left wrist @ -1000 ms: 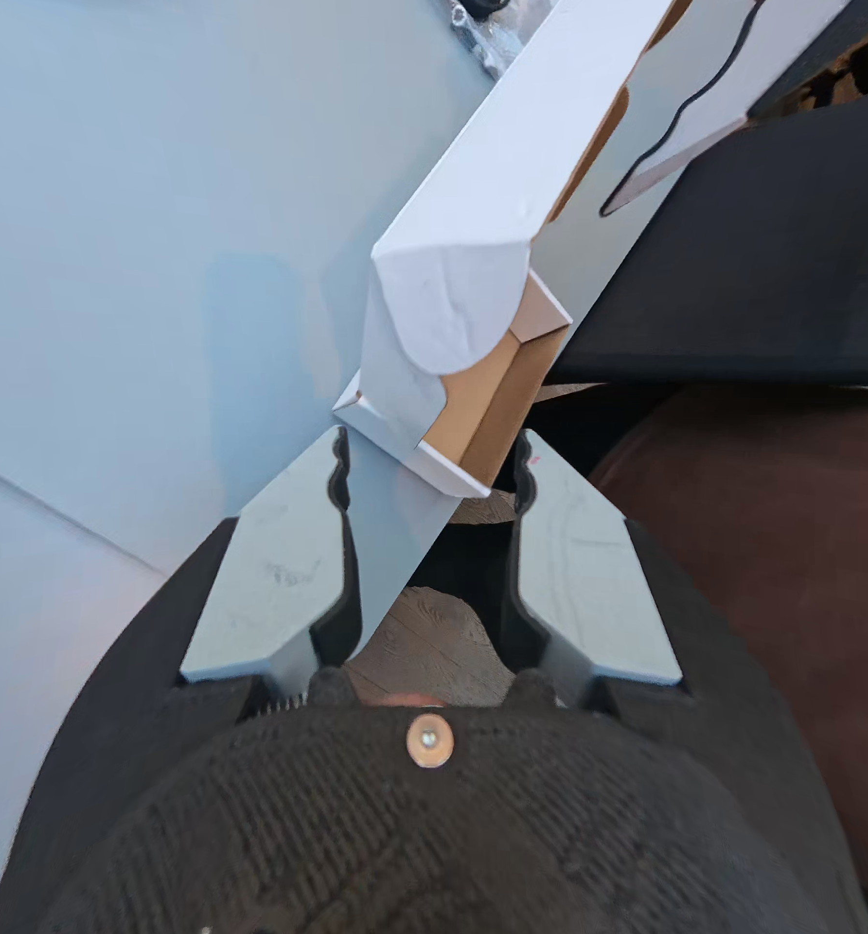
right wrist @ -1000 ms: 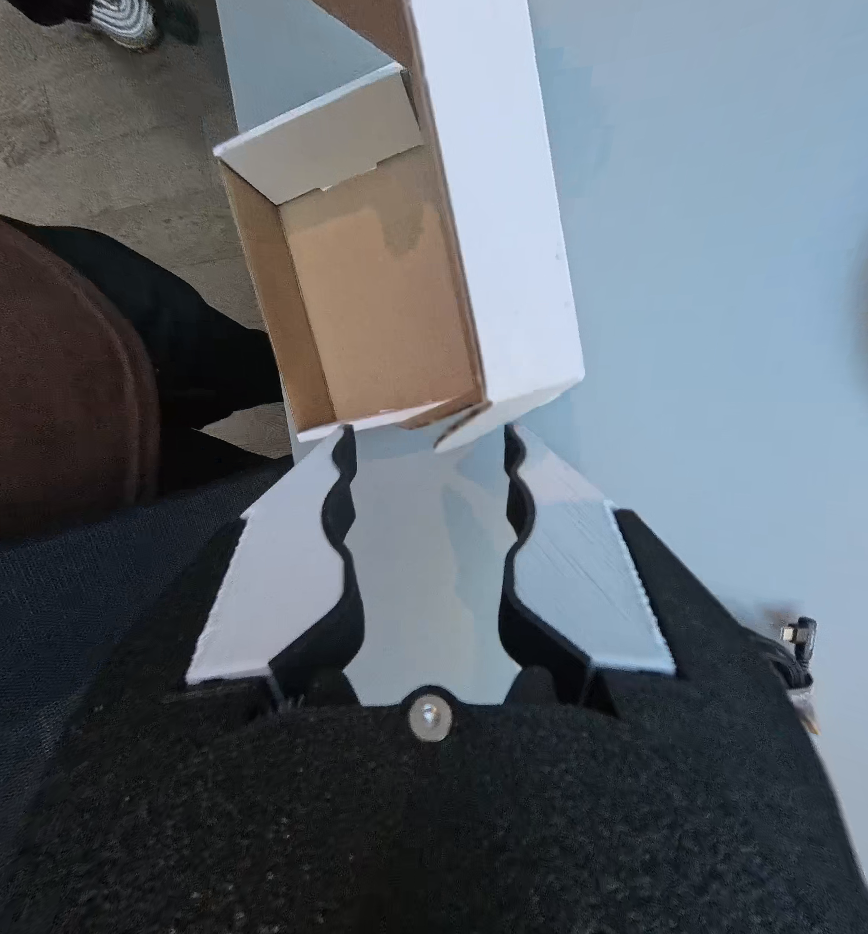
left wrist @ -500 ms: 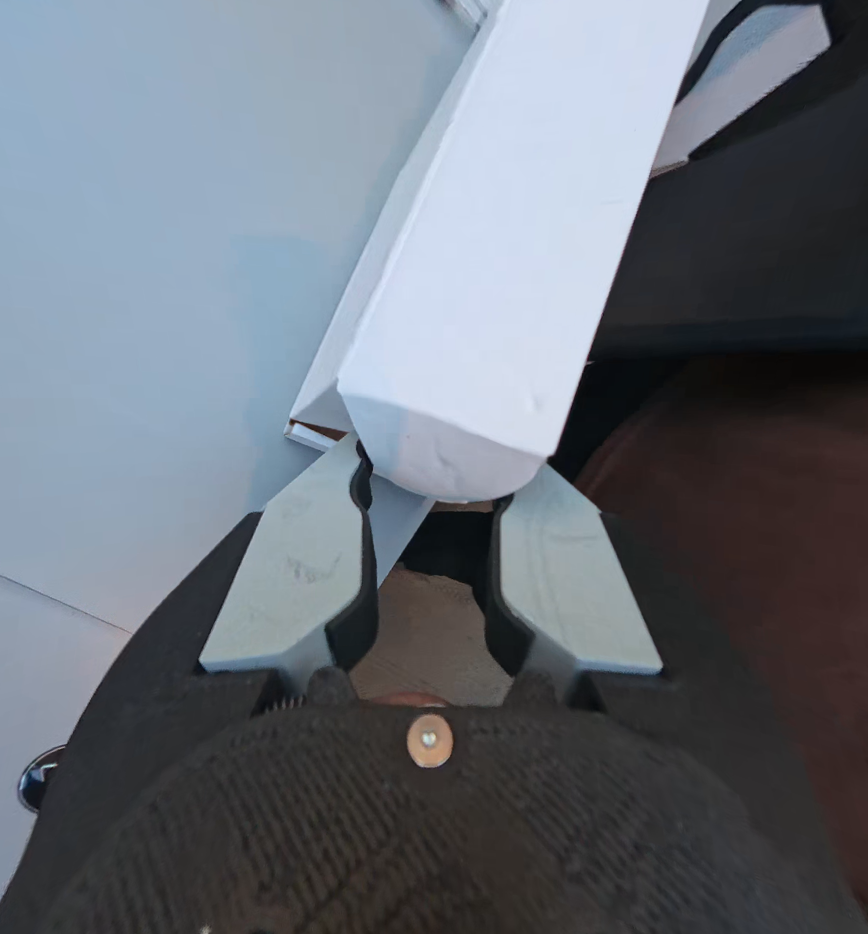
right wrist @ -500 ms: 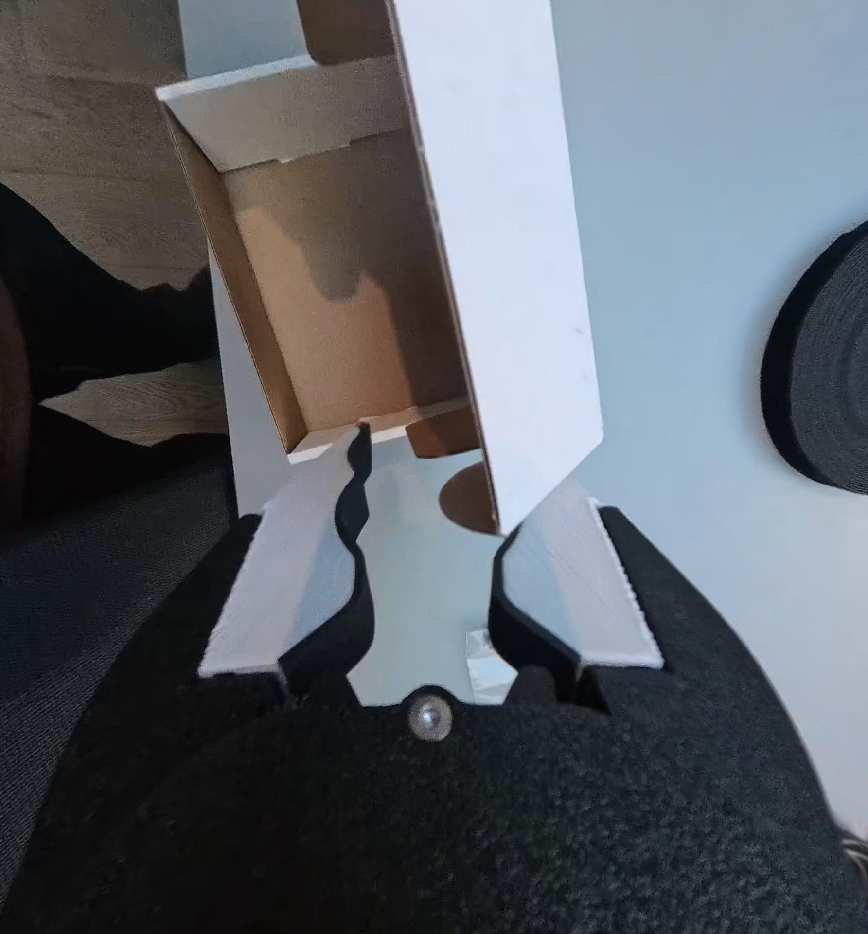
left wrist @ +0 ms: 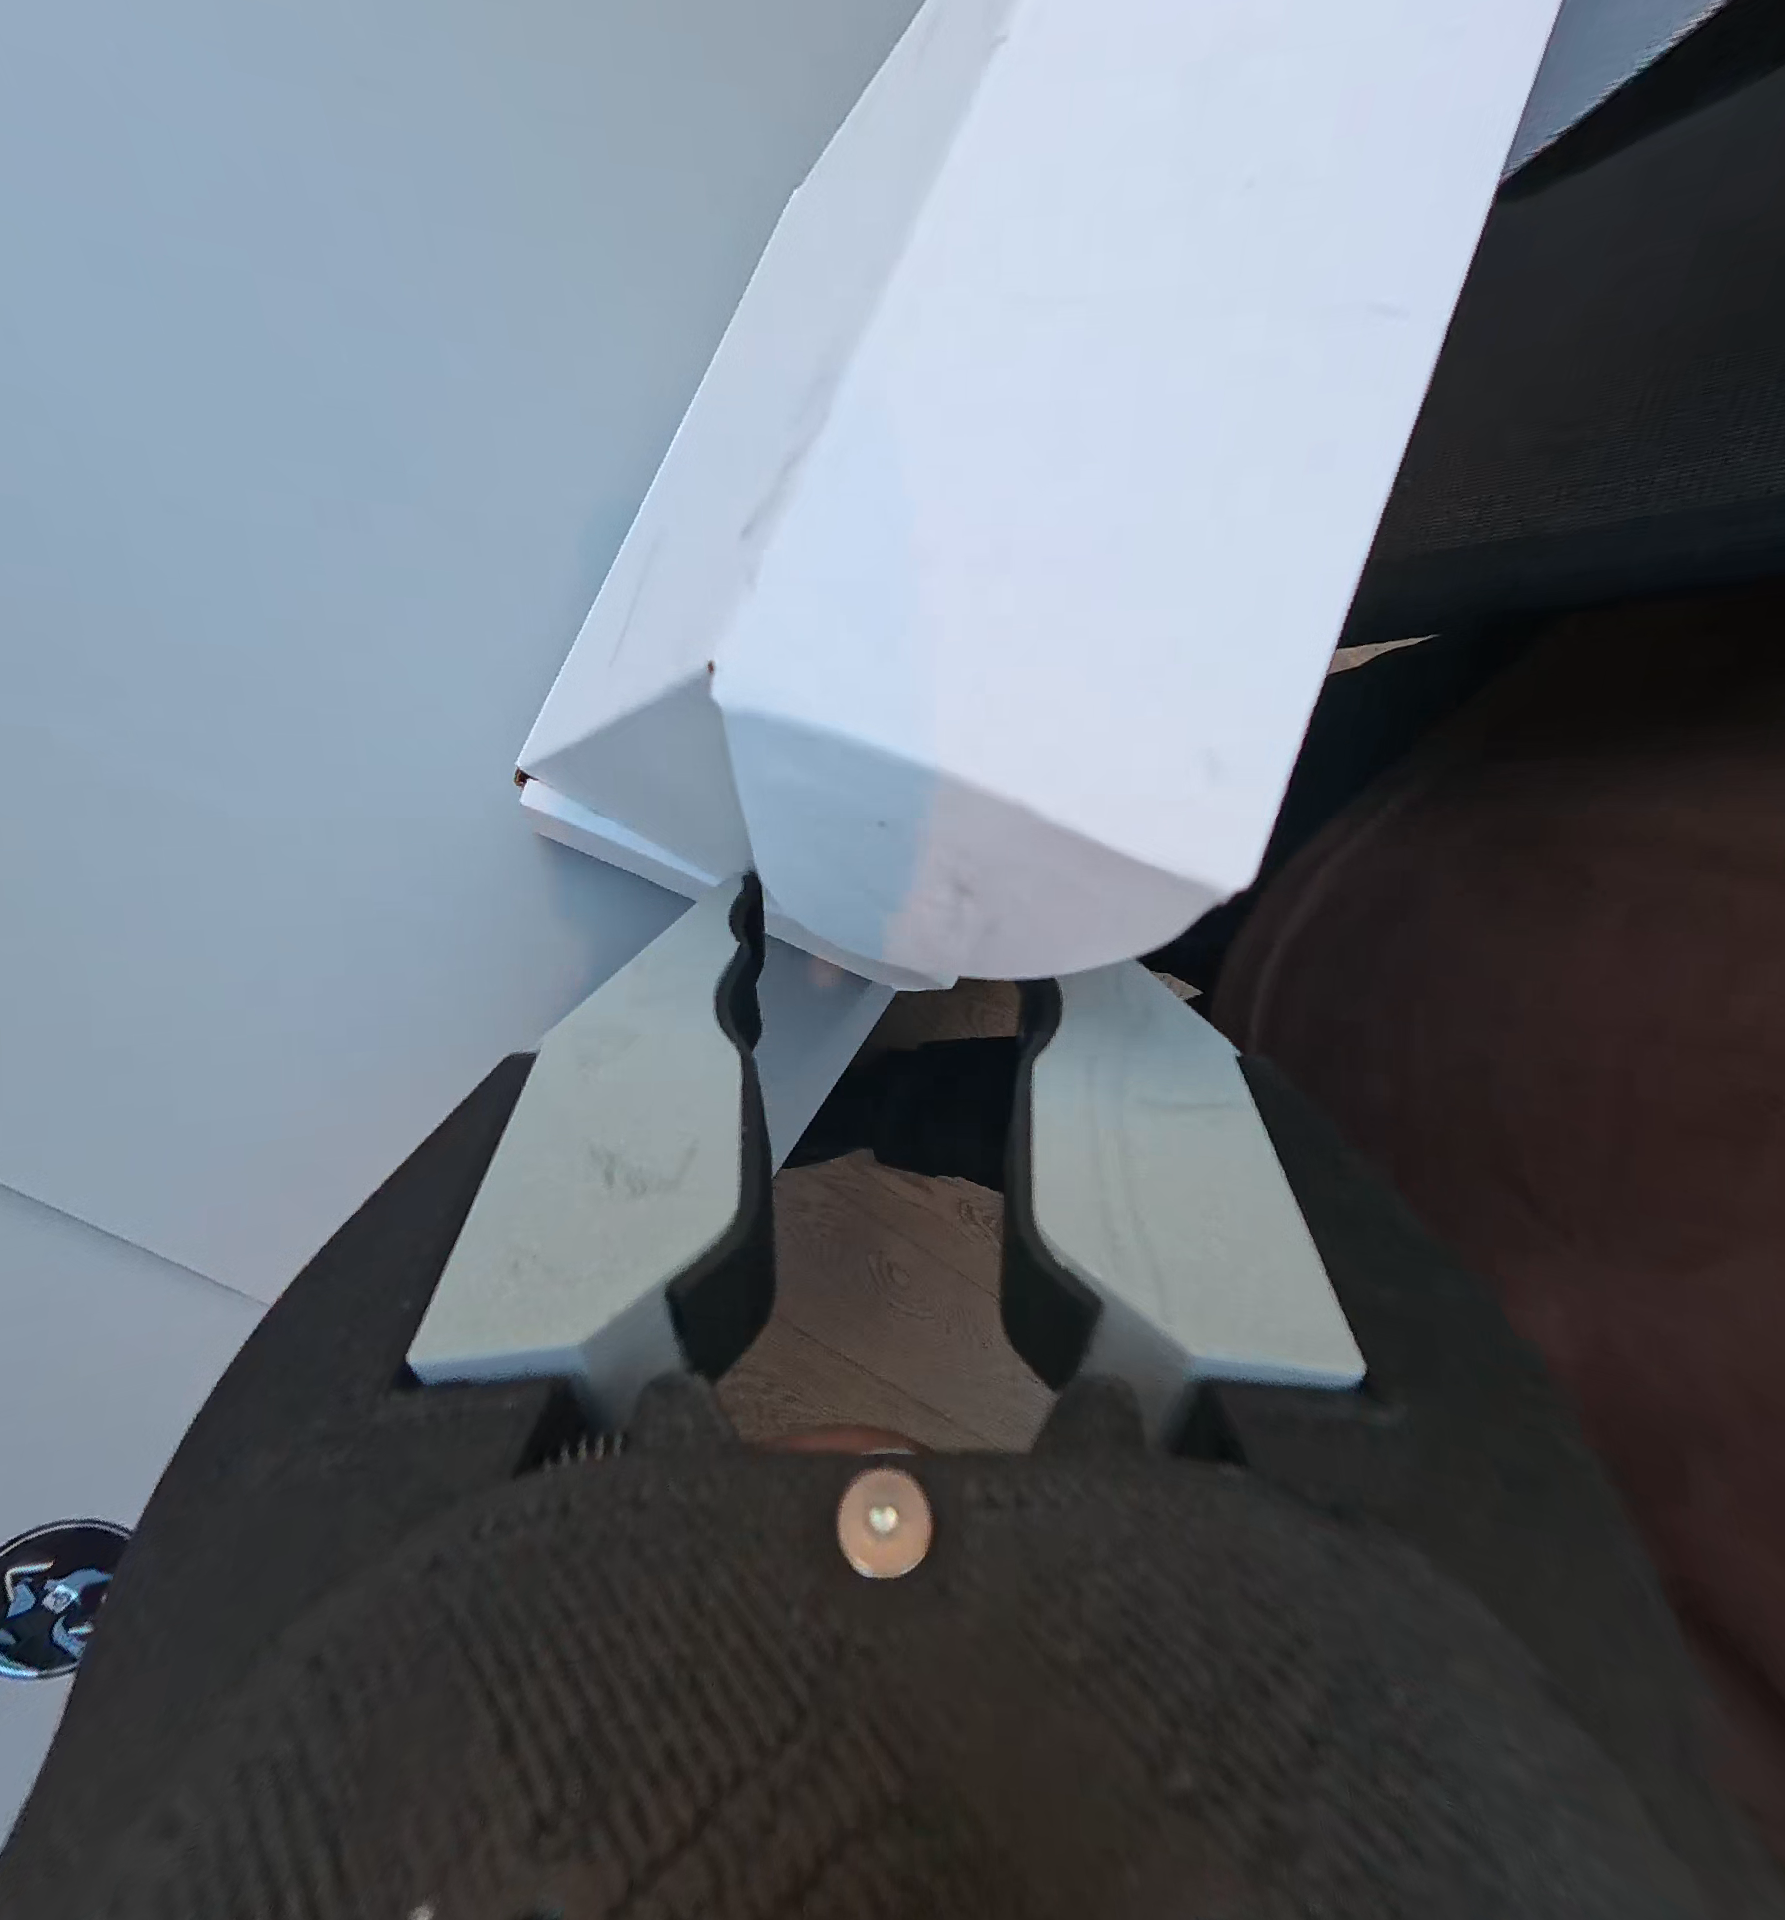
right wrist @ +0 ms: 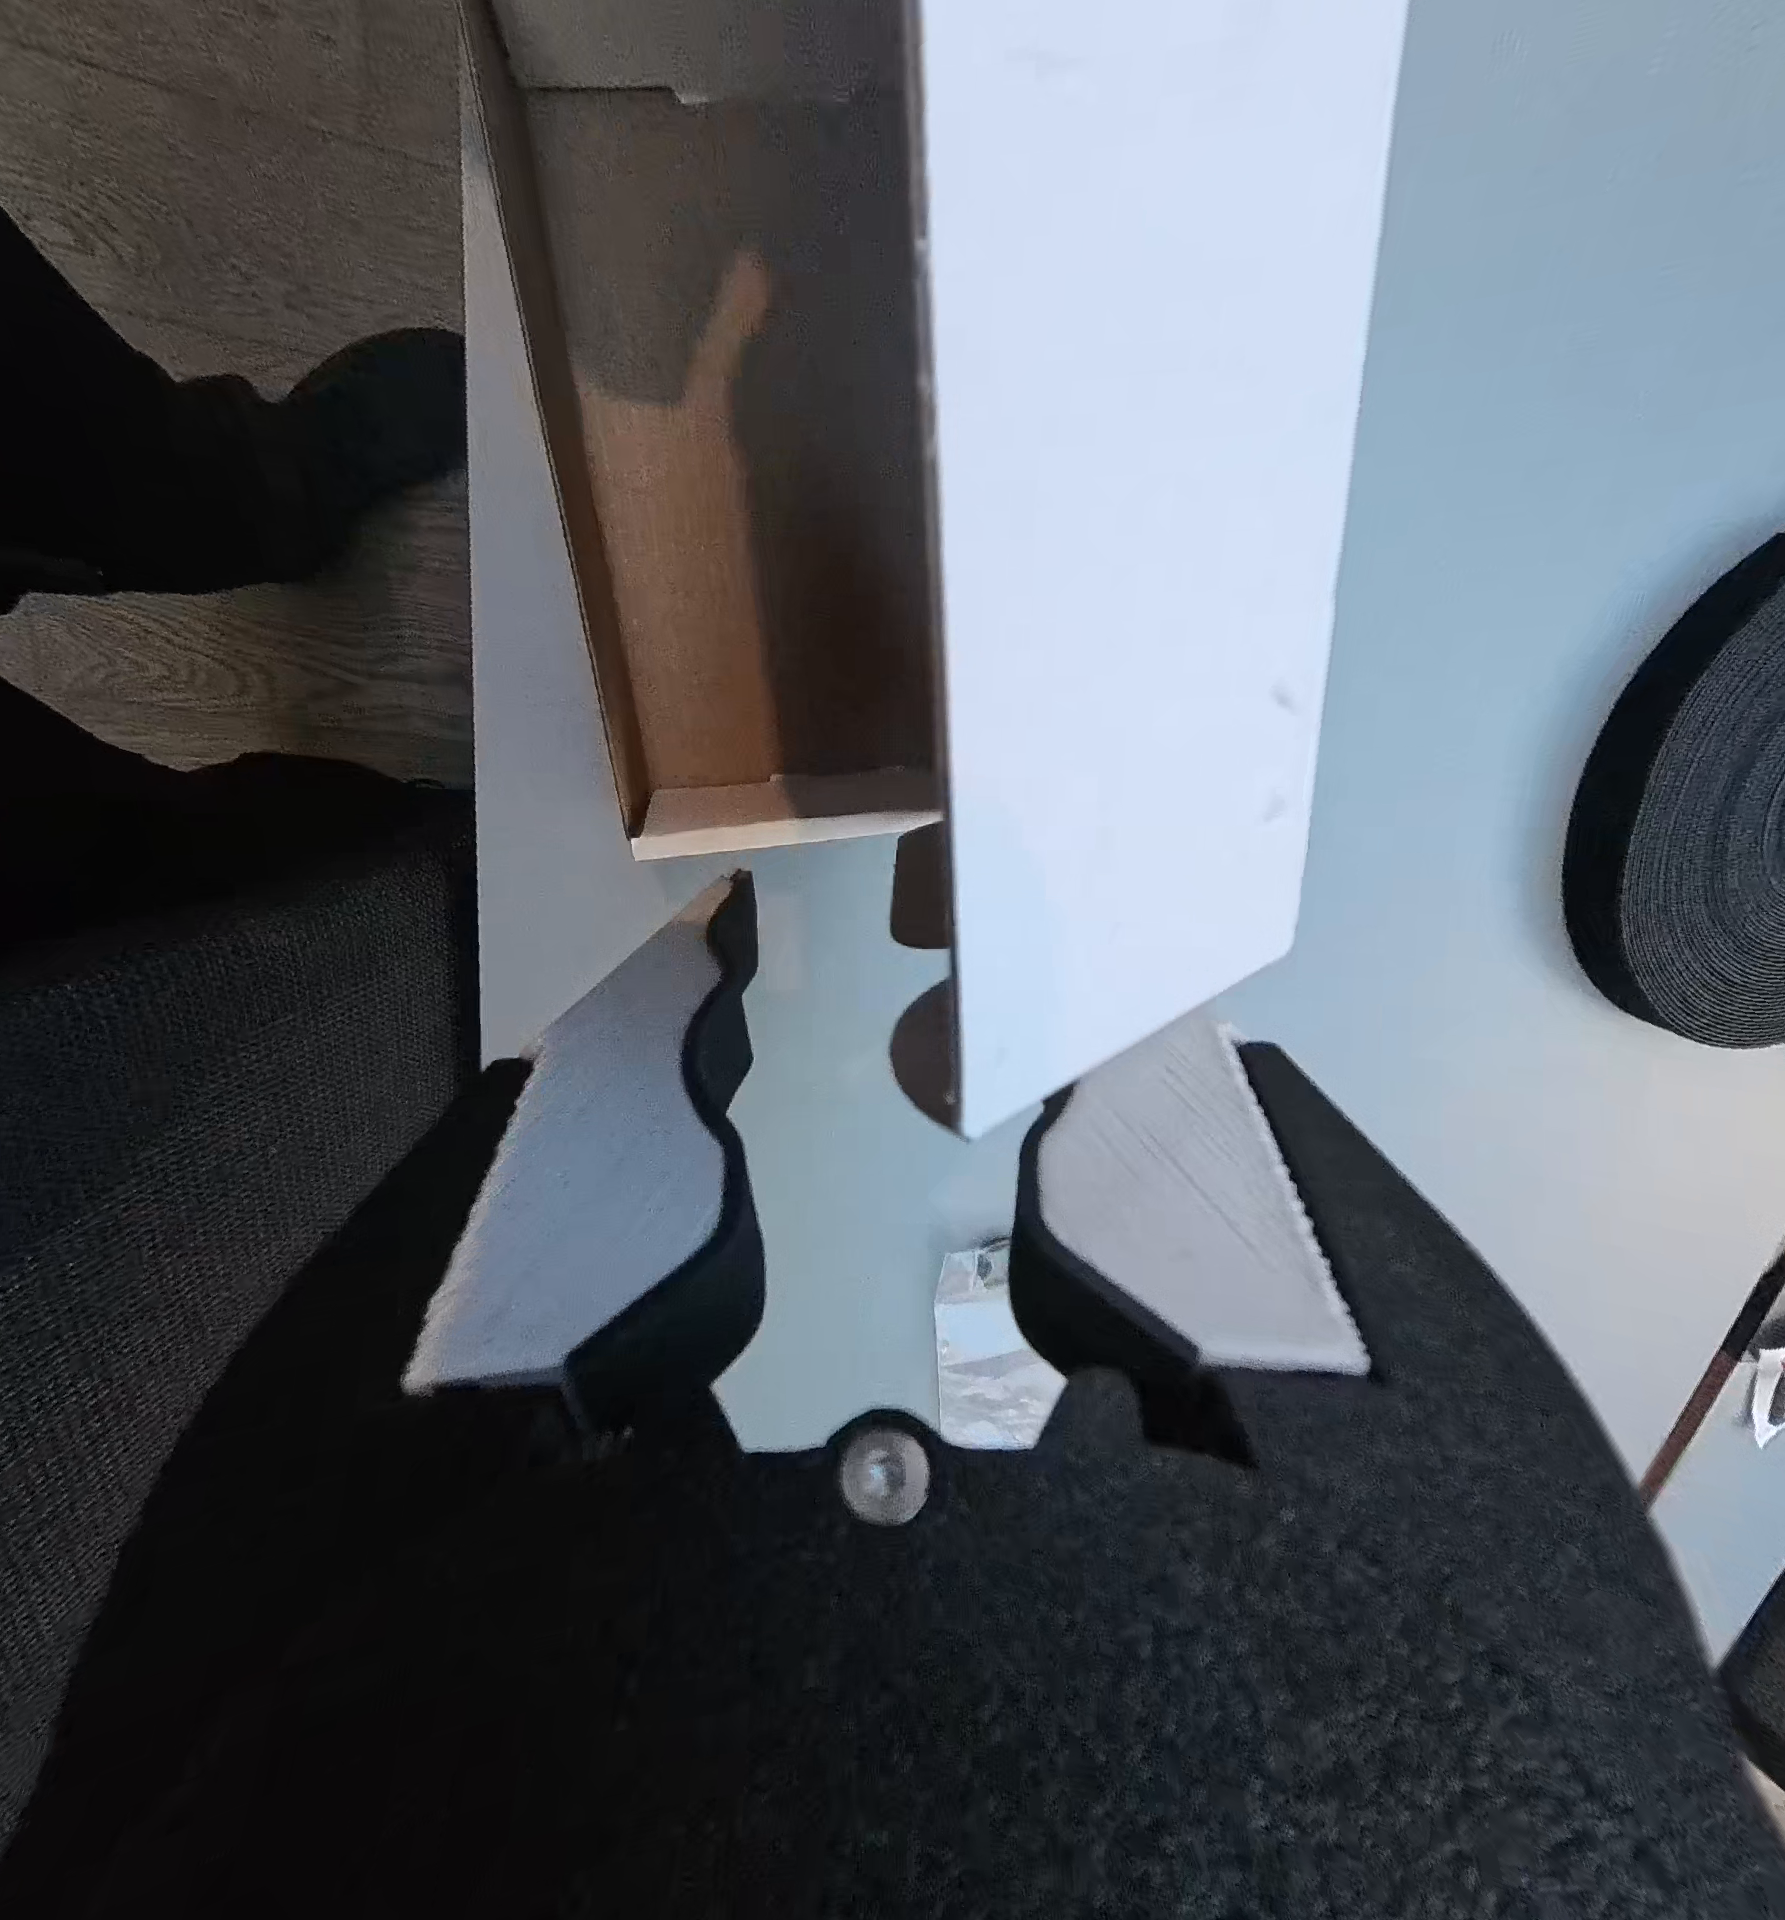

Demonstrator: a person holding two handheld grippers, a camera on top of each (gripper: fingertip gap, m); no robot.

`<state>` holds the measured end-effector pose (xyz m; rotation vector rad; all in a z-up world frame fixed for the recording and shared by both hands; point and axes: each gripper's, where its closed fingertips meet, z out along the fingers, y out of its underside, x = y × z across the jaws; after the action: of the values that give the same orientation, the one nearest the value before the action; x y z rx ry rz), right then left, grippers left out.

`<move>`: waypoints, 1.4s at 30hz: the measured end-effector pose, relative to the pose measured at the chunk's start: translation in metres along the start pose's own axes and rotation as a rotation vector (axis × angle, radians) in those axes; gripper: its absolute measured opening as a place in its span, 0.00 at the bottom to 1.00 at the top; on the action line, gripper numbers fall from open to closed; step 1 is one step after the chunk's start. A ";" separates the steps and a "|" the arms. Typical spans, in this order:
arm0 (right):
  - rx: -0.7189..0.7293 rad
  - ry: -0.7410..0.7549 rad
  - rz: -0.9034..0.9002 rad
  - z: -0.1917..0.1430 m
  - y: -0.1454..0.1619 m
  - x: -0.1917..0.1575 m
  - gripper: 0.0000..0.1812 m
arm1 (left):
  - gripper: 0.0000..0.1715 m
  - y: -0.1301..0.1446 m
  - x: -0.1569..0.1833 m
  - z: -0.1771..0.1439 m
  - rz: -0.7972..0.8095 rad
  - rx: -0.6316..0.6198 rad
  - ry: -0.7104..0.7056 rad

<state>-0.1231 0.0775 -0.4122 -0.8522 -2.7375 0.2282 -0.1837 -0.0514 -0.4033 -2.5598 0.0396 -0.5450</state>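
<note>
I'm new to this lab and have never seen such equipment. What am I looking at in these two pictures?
Two hand-held two-finger grippers, each with a camera looking along its fingers. The left gripper and the right gripper are both open at opposite ends of a white cardboard box with a brown inside, its lid partly open in the right view. It sits on a pale table, beside a black tape roll. Neither gripper clearly grips anything.

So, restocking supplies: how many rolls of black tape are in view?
1: the black tape roll lies flat on the white table, right of the white box. Others may be hidden.
</note>
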 end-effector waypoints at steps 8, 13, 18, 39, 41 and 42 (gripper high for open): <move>0.027 -0.011 0.061 -0.017 0.009 0.005 0.28 | 0.28 0.005 -0.003 -0.009 -0.002 -0.001 -0.018; 0.096 -0.081 0.168 -0.045 0.019 0.013 0.30 | 0.32 0.020 -0.013 -0.032 0.016 0.006 -0.053; 0.185 -0.201 0.274 -0.070 0.005 0.034 0.37 | 0.39 0.008 -0.036 -0.063 0.046 0.001 -0.098; 0.086 -0.176 0.141 -0.030 -0.034 0.013 0.36 | 0.32 -0.013 0.002 -0.019 0.283 -0.158 -0.122; 0.133 -0.238 0.207 -0.038 -0.038 0.017 0.37 | 0.32 -0.019 -0.001 -0.023 0.197 -0.130 -0.075; 0.151 -0.261 0.228 -0.043 -0.040 0.020 0.37 | 0.32 -0.020 -0.005 -0.025 0.157 -0.134 -0.056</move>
<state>-0.1477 0.0599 -0.3582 -1.1632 -2.8057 0.6234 -0.1998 -0.0458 -0.3754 -2.6707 0.2635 -0.4233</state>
